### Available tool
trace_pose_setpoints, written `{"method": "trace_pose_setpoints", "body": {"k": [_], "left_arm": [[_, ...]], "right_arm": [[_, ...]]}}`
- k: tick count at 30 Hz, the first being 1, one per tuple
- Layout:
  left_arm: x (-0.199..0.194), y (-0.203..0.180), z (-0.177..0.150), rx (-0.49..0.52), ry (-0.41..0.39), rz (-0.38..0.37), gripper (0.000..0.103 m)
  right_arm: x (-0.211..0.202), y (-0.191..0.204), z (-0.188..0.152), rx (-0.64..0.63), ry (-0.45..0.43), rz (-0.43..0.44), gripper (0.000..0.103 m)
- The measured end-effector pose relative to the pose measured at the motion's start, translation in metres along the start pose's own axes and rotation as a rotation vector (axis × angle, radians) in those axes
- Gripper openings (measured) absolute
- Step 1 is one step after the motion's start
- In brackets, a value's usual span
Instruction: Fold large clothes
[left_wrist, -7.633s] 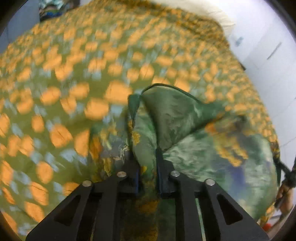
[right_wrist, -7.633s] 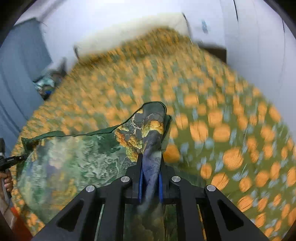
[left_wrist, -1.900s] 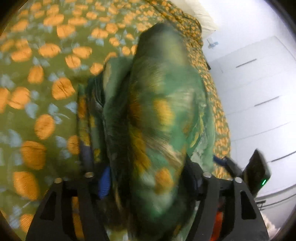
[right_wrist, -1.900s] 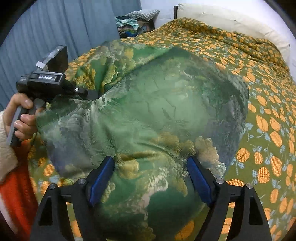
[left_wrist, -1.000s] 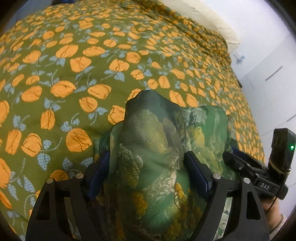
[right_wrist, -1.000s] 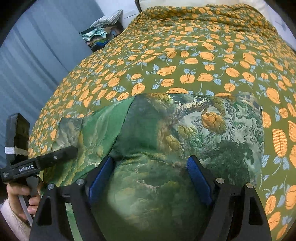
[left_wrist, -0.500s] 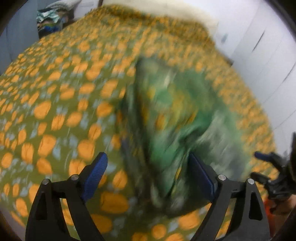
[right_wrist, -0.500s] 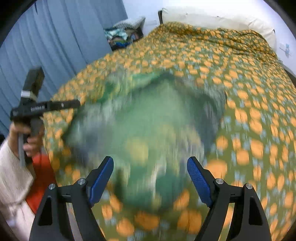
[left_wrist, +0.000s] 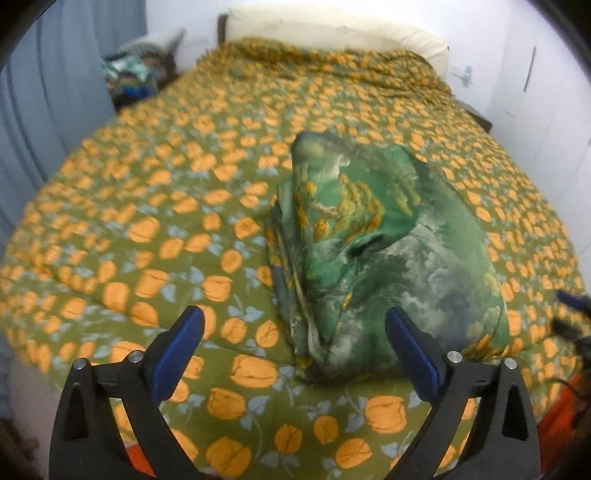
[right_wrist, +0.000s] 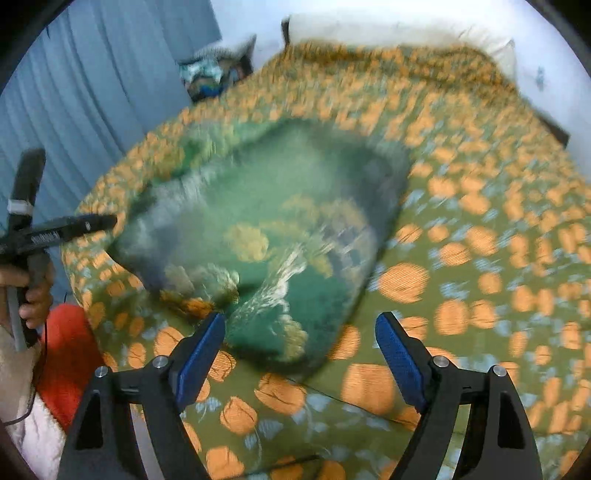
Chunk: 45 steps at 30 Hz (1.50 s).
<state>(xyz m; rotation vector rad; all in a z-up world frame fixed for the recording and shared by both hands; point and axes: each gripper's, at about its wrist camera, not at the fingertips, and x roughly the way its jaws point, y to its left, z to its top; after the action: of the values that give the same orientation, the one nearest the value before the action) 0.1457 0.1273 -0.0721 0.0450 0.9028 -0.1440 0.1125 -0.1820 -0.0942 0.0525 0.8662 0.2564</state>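
Observation:
A green printed garment (left_wrist: 384, 251) lies folded in a thick bundle on the bed, near its front edge. My left gripper (left_wrist: 295, 343) is open and empty, held just in front of the bundle's near end without touching it. My right gripper (right_wrist: 299, 347) is open and empty too, just short of the same garment (right_wrist: 273, 236), which is blurred in the right wrist view. The left gripper's body and the hand holding it show at the left of the right wrist view (right_wrist: 55, 229). The right gripper's tip shows blurred at the right edge of the left wrist view (left_wrist: 569, 302).
The bed cover (left_wrist: 155, 206) is olive green with orange flowers. A cream pillow (left_wrist: 332, 33) lies at the headboard. A pile of clothes (left_wrist: 136, 77) sits beside the bed at the back left, next to blue curtains (right_wrist: 92, 85). White cupboards (left_wrist: 543, 92) stand at the right.
Both grippers have let go of the garment and pulled back from it with jaws wide. The folded bundle now rests on the bed on its own.

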Motion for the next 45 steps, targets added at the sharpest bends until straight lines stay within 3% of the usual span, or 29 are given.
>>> {"method": "trace_pose_setpoints", "body": {"k": [5,10,18,26,32,38,45], "left_arm": [[-0.011,-0.021,-0.005,0.039,-0.030,0.078,0.099],[-0.026,-0.033,-0.007,0.061,-0.068,0.116,0.099],[-0.048,-0.049,-0.017,0.093,-0.130,0.175,0.101],[-0.058,-0.053,-0.019,0.078,-0.161,0.243,0.103],[-0.060,-0.050,-0.020,0.040,-0.162,0.188,0.103],[-0.052,-0.056,-0.024,0.053,-0.124,0.223,0.103],[-0.043,-0.054,-0.035,0.066,-0.091,0.137,0.102]], "right_arm": [[-0.059,-0.014,0.002,-0.007,-0.101,-0.141,0.092],[-0.082,-0.026,-0.006,-0.012,-0.112,-0.242,0.094],[-0.082,-0.029,-0.035,0.044,-0.058,-0.265,0.095],[-0.088,-0.032,-0.046,0.158,-0.085,-0.234,0.096],[-0.094,-0.031,-0.044,0.155,-0.110,-0.280,0.096],[-0.103,-0.026,-0.043,0.093,-0.168,-0.349,0.096],[-0.114,-0.025,-0.040,0.042,-0.208,-0.437,0.096]]}}
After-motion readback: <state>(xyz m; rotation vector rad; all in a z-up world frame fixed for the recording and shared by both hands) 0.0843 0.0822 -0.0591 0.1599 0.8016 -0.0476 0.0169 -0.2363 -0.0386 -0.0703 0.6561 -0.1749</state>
